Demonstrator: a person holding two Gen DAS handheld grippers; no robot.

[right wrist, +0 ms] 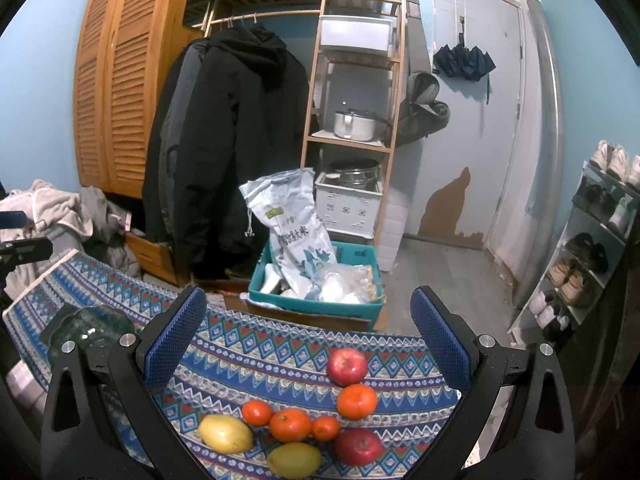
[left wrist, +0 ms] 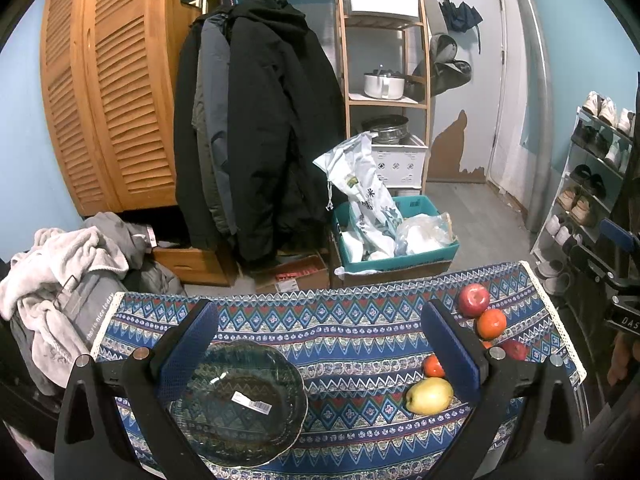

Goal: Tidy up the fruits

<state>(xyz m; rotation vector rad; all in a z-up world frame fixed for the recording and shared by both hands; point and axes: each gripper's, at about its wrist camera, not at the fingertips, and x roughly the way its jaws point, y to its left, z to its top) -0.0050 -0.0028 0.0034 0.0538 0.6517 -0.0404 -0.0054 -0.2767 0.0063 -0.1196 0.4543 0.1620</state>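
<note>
Partly hidden behind the left gripper's (left wrist: pixel 318 340) right finger, one red apple (left wrist: pixel 514 350) and a small orange (left wrist: pixel 433 366) show only as slivers in the left wrist view, and how many fruits lie there cannot be told from that side. Its jaws stand spread wide with nothing between them, above the glass bowl (left wrist: pixel 240 402), a dark, ribbed, scalloped dish with a barcode sticker inside; the left finger covers the bowl's near left rim. A smooth yellow apple (left wrist: pixel 429 395) lies to the right of the bowl, apart from it.

From the right wrist view the right gripper (right wrist: pixel 308 340) is likewise spread and empty, over the fruit cluster on the patterned woven tablecloth (right wrist: pixel 260 356): a far red apple (right wrist: pixel 347 366), a large orange (right wrist: pixel 356 401) just near of it, three more oranges (right wrist: pixel 290 424) in a touching row, two yellow fruits (right wrist: pixel 225 433) and a near red apple (right wrist: pixel 358 446) at the bottom edge, with the nearest yellow one cut off by the frame. Only the bowl's rim peeks out at far left, behind the gripper's left finger. The finger pads (right wrist: pixel 176 336) are blue and finely dimpled.
</note>
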